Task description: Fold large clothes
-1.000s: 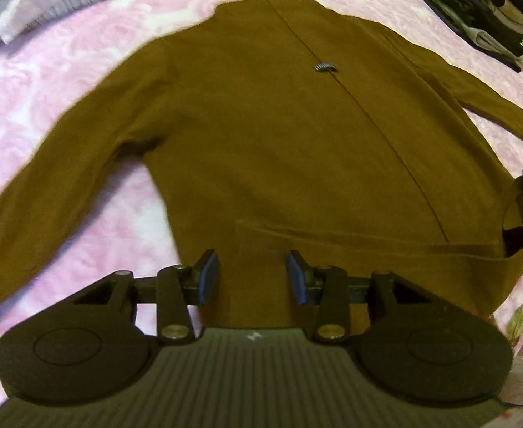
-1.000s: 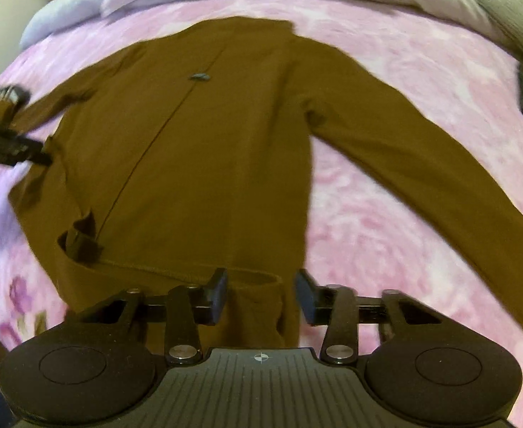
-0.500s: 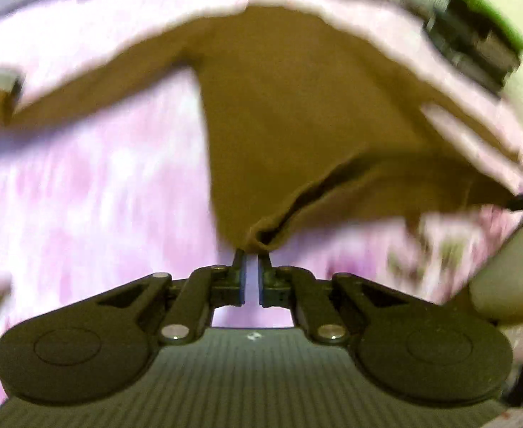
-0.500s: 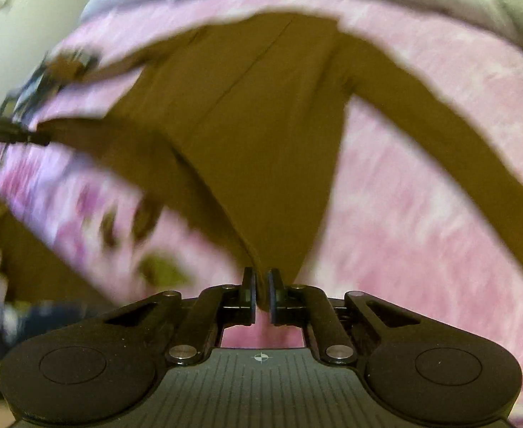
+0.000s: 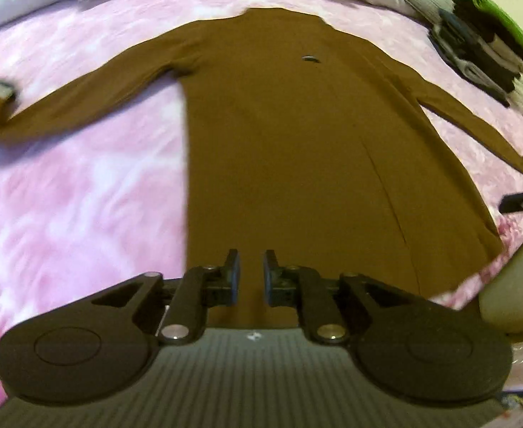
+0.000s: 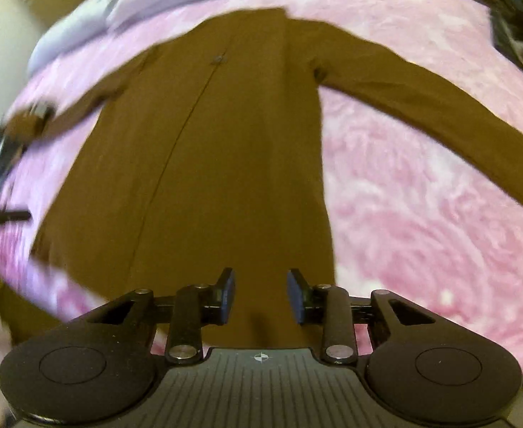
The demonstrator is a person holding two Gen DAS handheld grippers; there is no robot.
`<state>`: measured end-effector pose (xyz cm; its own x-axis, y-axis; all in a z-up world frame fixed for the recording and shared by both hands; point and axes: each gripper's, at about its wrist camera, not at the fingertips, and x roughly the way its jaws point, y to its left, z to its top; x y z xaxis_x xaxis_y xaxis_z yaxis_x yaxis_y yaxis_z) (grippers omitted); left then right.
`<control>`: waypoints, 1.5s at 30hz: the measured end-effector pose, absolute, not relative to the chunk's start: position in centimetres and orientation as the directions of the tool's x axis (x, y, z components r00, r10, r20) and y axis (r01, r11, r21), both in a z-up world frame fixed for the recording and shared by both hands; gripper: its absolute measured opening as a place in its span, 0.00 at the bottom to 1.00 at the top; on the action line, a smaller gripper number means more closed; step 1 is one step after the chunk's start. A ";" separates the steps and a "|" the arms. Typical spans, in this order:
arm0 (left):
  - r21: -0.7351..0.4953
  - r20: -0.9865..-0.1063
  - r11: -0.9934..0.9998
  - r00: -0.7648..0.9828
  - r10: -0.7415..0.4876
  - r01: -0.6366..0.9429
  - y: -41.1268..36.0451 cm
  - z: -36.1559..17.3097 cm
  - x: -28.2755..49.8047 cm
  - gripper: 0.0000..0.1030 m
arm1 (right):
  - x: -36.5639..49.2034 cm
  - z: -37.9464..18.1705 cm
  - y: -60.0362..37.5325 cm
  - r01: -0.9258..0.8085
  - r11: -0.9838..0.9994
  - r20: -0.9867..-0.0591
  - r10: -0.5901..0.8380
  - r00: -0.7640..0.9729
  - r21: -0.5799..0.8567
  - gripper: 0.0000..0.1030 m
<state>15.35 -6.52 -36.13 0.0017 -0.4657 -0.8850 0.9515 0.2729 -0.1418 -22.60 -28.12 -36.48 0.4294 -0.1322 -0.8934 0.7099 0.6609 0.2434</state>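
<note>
I have the brown garment lying flat on the pink bed cover, filling the middle of both views, hem at the bottom of the frame by my tools, collar toward the top, a sleeve running off to each side. It sits that way, I judge, so the body is smooth and square before any fold is made. The left tool hovers over the hem with a narrow gap between its blue pads; its jaws are opening and nothing is pinched between them, only cloth seen beneath. The right tool is wider apart, also opening, empty, over the hem near the garment's right-hand edge. Half a second ago both tools were pinched nearly shut on the hem, with the cloth lifted and sagging between them; now it is released and spread flat. A second ago the lower hem was turned up in a band with a bunched corner at one side; that has been pulled out straight. A stack of folded clothes sits at the upper right of the left view.
</note>
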 end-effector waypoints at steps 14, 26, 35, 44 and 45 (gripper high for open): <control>-0.152 -0.984 0.304 -0.114 -0.140 0.940 -4.7 -40.1 17.0 0.13 | -21.0 -40.8 -23.5 0.878 0.475 -0.998 0.007 0.065 0.061 0.38; -0.108 -0.885 0.330 0.061 -0.462 0.938 -10.5 -21.0 17.1 0.29 | -15.9 -22.8 -28.6 0.835 0.488 -0.886 -0.229 0.402 0.253 0.60; -0.082 -0.830 0.365 0.140 -0.540 0.927 -5.7 -12.3 7.7 0.48 | -20.8 -13.3 -24.1 0.766 0.574 -0.809 -0.282 0.516 0.289 0.68; -0.050 -0.824 0.420 0.200 -0.530 0.906 0.6 -9.5 -2.0 0.52 | -28.4 -11.2 -16.8 0.717 0.644 -0.823 -0.236 0.517 0.266 0.70; -0.051 -0.823 0.422 0.201 -0.531 0.905 1.2 -9.5 -2.4 0.52 | -29.0 -11.0 -16.2 0.712 0.651 -0.824 -0.231 0.517 0.263 0.70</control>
<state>-2.43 1.21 -9.49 0.2014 -0.5313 -0.8229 0.9053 0.4217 -0.0507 -29.01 -16.17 -11.04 0.5167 -0.2314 -0.8243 0.7117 0.6513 0.2632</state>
